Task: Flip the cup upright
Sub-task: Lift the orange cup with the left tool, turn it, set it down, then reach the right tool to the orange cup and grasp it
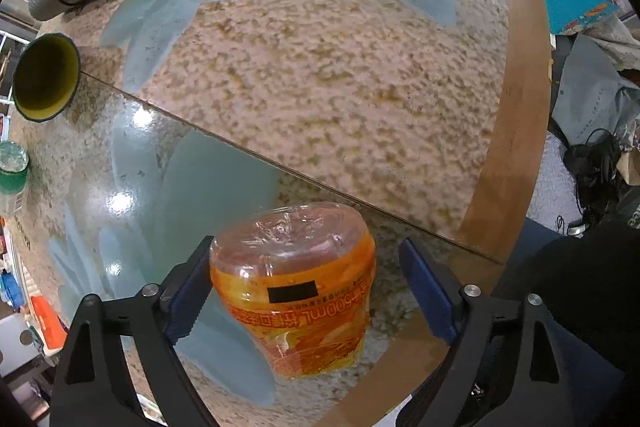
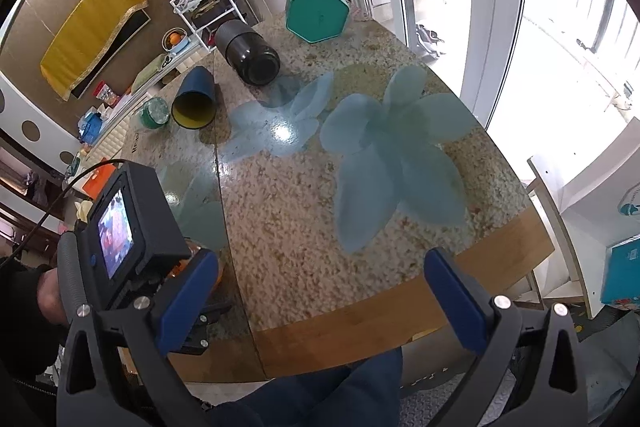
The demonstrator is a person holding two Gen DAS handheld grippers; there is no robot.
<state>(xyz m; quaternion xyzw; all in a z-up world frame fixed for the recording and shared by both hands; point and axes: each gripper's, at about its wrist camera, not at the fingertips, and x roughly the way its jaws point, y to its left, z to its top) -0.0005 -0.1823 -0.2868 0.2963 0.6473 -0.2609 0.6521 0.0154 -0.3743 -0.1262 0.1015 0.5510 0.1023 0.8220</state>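
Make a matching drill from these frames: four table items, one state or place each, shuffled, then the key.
Items:
1. cup
2. flask
3. orange bottle
4. teal box

States:
A. between the open left gripper's fingers
B. at the table's far edge, near the window
C. lying on its side, yellow inside showing
D. black, lying on its side behind the cup

Pairs: 1-C, 2-D, 3-A, 4-B

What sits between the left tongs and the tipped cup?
An orange bottle stands inside the left tongs; beyond it only bare tabletop reaches the cup, per the left wrist view.
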